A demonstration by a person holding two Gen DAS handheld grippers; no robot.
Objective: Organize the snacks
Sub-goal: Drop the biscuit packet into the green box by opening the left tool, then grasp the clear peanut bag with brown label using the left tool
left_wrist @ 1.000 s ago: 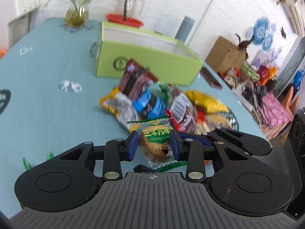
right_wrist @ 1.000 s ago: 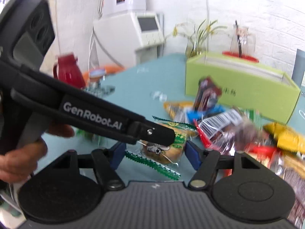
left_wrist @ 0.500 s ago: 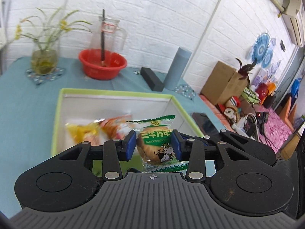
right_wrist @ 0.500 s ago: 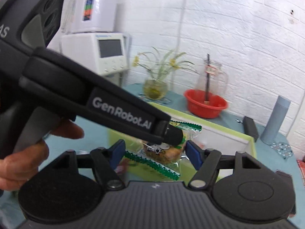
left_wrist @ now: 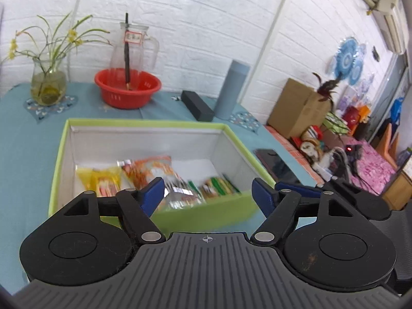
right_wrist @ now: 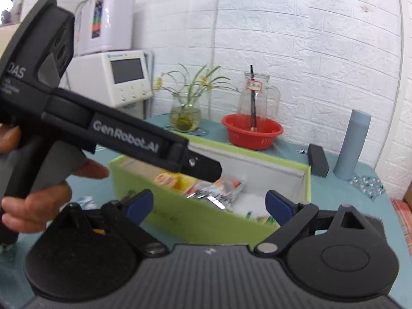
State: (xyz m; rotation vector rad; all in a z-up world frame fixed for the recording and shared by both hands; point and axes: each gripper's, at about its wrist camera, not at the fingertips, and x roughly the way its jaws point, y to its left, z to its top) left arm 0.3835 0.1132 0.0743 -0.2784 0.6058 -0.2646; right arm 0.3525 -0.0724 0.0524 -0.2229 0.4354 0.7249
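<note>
Now both my tongs hang over the green box (left_wrist: 154, 216), their jaws opening with nothing between them. A second ago my left tongs (left_wrist: 208, 193) pinched the green-edged cake packet (left_wrist: 219, 186); it lies inside the box beside the other snack bags (left_wrist: 152, 170). My right tongs (right_wrist: 209, 204) spread wide too.

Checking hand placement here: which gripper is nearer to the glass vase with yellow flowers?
Left. The left gripper hangs over the green box's near wall, toward the glass vase; the right gripper sits beside it, on the side away from the vase.
</note>
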